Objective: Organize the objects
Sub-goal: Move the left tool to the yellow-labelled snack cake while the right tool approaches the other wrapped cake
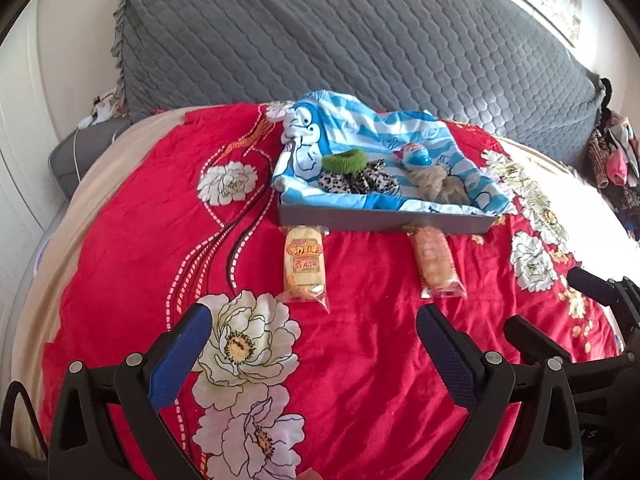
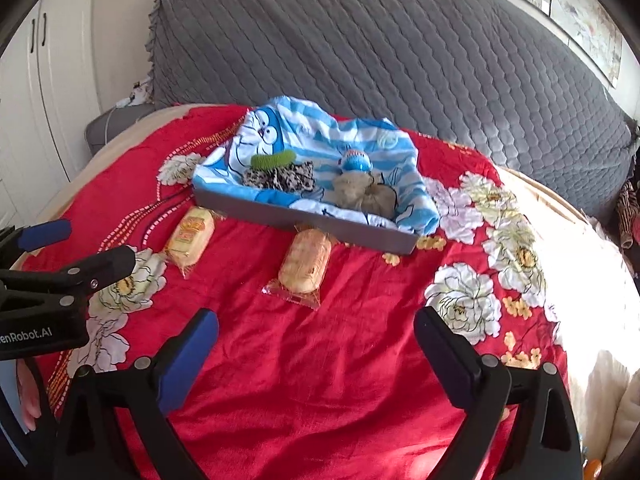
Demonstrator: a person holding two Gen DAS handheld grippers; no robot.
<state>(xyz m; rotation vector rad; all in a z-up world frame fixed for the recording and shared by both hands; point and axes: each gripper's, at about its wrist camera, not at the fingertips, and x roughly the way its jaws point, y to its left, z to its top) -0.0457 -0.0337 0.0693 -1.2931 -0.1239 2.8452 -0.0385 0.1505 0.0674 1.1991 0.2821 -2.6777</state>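
Both my left fingers (image 1: 312,326) and right fingers (image 2: 316,326) stand apart and empty, the two snack packs (image 1: 304,266) (image 2: 306,266) at frame centre before the tray (image 2: 304,222); slippery wrappers may slide on soft bed.

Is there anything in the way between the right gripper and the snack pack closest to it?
No. The right gripper is open, and only bare red bedspread lies between it and the snack pack. The tray sits beyond the pack, not in front.
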